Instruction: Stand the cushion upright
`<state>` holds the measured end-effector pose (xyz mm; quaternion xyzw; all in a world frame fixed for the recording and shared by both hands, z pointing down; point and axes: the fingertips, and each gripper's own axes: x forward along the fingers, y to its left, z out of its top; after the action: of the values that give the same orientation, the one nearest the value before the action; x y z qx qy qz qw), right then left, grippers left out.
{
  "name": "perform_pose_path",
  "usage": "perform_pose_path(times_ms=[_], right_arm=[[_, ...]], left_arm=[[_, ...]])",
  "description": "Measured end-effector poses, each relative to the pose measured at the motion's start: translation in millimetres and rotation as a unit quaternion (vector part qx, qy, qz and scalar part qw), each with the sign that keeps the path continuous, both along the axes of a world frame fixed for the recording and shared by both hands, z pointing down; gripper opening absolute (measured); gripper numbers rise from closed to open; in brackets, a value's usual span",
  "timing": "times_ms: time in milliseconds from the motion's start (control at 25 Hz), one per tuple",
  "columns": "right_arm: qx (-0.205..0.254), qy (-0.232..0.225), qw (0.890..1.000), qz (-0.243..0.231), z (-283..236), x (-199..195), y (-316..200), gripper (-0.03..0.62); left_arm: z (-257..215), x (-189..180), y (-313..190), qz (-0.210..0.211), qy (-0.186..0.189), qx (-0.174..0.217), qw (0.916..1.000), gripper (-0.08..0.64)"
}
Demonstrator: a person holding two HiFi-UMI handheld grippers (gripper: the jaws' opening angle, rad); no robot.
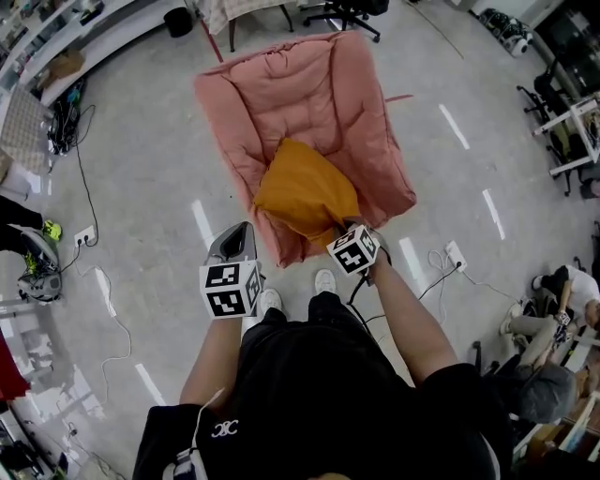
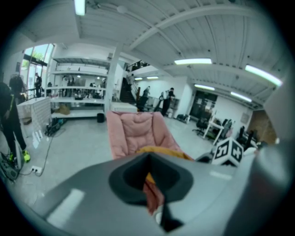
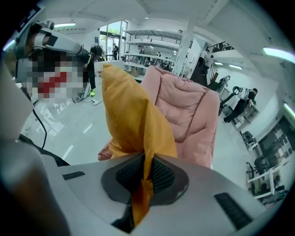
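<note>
An orange cushion [image 1: 305, 192] lies on the seat of a pink padded lounge chair [image 1: 300, 94]. My right gripper [image 1: 349, 231] is at the cushion's near corner, and in the right gripper view this gripper [image 3: 144, 177] is shut on a fold of the cushion [image 3: 131, 120], which rises tall in front of the chair [image 3: 189, 110]. My left gripper [image 1: 239, 234] hangs to the left of the chair's front edge, apart from it. In the left gripper view its jaws [image 2: 150, 184] stand together with nothing held; the chair [image 2: 133, 131] and cushion [image 2: 161, 150] lie beyond.
Cables and a power strip [image 1: 84, 234] lie on the floor at left. An office chair [image 1: 352, 11] stands behind the pink chair. A white table frame [image 1: 572, 131] and seated people [image 1: 553, 319] are at right. Shelves [image 2: 78, 99] line the far wall.
</note>
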<state>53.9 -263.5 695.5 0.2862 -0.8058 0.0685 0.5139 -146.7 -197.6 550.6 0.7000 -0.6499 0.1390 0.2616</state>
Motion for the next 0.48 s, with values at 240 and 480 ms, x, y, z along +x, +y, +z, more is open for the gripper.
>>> perform_pose_path(times_ms=[240,480], right_arm=[[0.037,0.043,0.997,-0.058,-47.7,14.6,-42.2,0.017],[0.059,0.088,0.986,-0.125,-99.0,22.0,-78.5,0.017]], left_arm=[[-15.8,-2.4,-12.7,0.031,0.000,0.024,0.9992,-0.005],[-31.6,-9.4,-19.9,0.069,-0.006,0.048,0.9964,-0.005]])
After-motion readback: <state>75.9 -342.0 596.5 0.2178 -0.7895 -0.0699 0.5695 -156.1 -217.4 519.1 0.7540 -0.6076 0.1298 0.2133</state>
